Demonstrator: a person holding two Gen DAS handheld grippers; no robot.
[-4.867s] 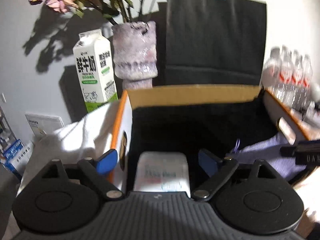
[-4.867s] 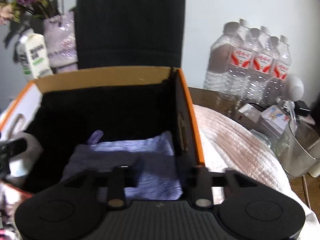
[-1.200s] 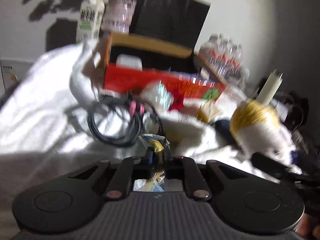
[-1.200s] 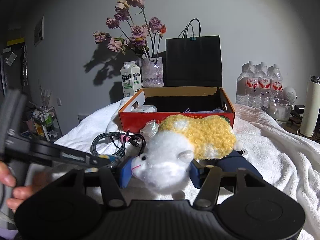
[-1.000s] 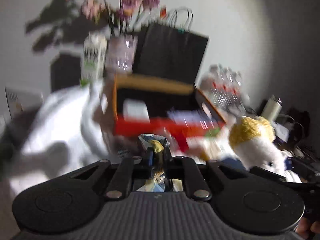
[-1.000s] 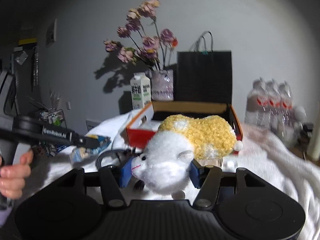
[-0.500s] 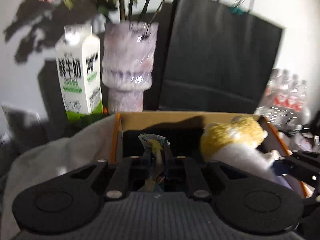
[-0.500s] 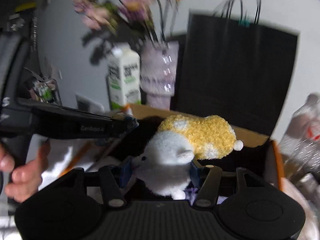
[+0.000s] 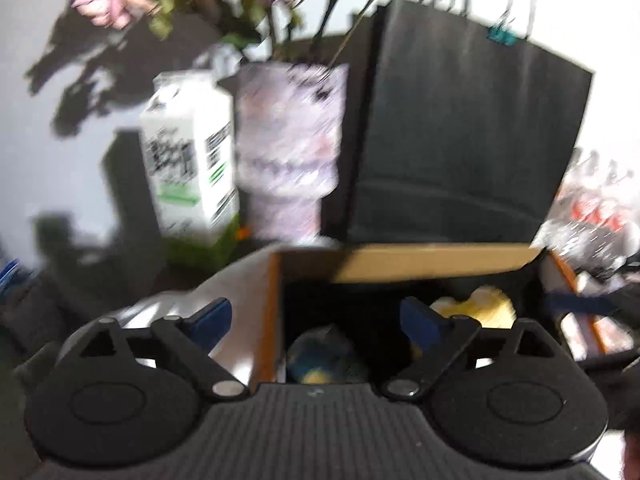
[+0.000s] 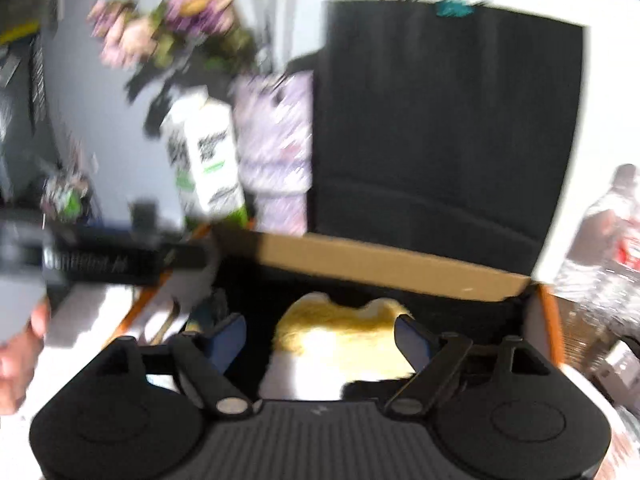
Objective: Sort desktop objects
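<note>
Both views are blurred. My left gripper hangs over the left end of the open cardboard box, its jaws opening wide. The crumpled snack wrapper lies free below them inside the box, touching neither pad. My right gripper is over the same box, jaws also opening. The yellow and white plush toy sits in the box between and below its blue fingers, clear of the pads. The plush also shows at the right in the left wrist view.
Behind the box stand a milk carton, a vase of flowers and a black paper bag. Water bottles stand at the right. The left gripper's body and a hand cross the right wrist view's left side. White cloth lies left of the box.
Both grippers came over the box and spread their jaws. The wrapper dropped out of the left gripper and the plush toy out of the right, both into the box.
</note>
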